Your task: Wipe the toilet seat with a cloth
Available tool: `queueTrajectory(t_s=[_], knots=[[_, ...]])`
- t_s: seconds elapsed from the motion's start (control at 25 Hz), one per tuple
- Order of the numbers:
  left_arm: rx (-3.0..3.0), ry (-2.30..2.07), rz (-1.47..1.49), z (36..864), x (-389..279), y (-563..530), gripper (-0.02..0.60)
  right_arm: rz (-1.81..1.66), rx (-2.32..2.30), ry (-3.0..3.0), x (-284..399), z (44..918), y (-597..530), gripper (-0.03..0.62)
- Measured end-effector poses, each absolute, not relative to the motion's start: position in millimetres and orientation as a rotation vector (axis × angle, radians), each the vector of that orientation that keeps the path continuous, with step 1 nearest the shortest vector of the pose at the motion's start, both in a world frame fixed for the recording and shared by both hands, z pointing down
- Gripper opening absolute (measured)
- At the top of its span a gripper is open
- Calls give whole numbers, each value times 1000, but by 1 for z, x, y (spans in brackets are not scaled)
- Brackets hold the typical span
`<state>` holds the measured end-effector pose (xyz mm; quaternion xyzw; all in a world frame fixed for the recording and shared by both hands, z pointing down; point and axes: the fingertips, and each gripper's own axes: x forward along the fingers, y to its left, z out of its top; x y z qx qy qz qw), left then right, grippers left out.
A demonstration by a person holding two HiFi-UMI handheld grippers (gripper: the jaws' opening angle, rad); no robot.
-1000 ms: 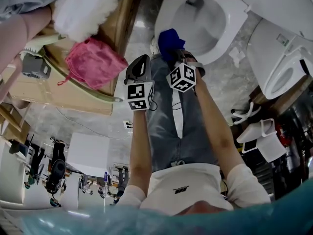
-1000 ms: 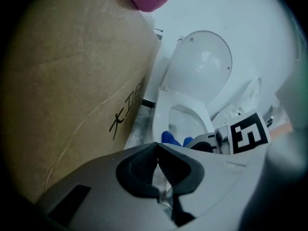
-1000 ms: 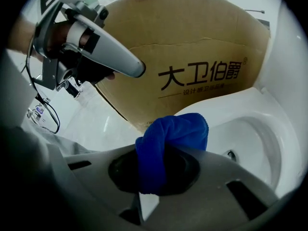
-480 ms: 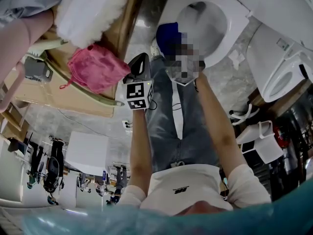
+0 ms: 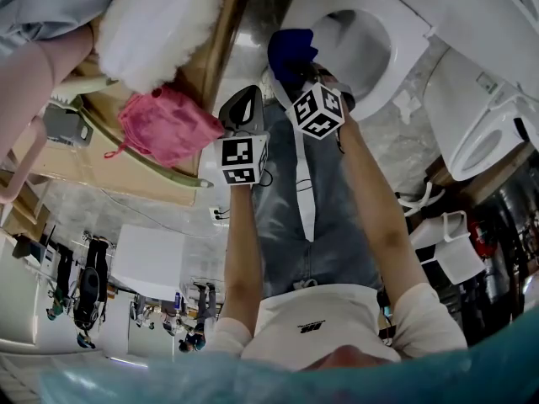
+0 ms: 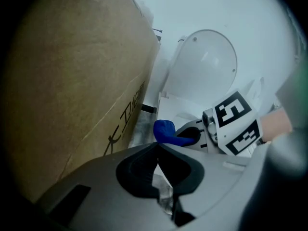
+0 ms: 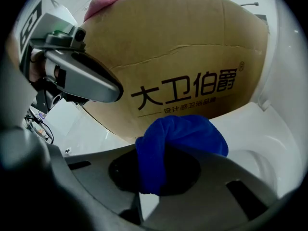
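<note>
Blue cloth [image 7: 180,134]: likely soft, light, floppy; best pinched at a bunched fold;
Right tongs [image 7: 161,174]: clenched on the cloth, just beside the toilet seat [image 5: 410,25];
Left tongs [image 6: 158,165]: clenched, empty

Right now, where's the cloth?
Head view, top centre: blue cloth in the right tongs, at the left edge of the toilet seat, beside the cardboard box.
</note>
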<state>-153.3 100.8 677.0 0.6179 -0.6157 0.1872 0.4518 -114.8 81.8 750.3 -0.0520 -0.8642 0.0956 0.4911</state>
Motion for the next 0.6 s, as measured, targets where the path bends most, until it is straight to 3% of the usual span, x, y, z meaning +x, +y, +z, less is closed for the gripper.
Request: queueTrajectory(t_s=[0.6], knots=[[1564, -1526, 477, 681, -154, 60, 9, 247, -34, -2137, -128, 748, 24, 20]])
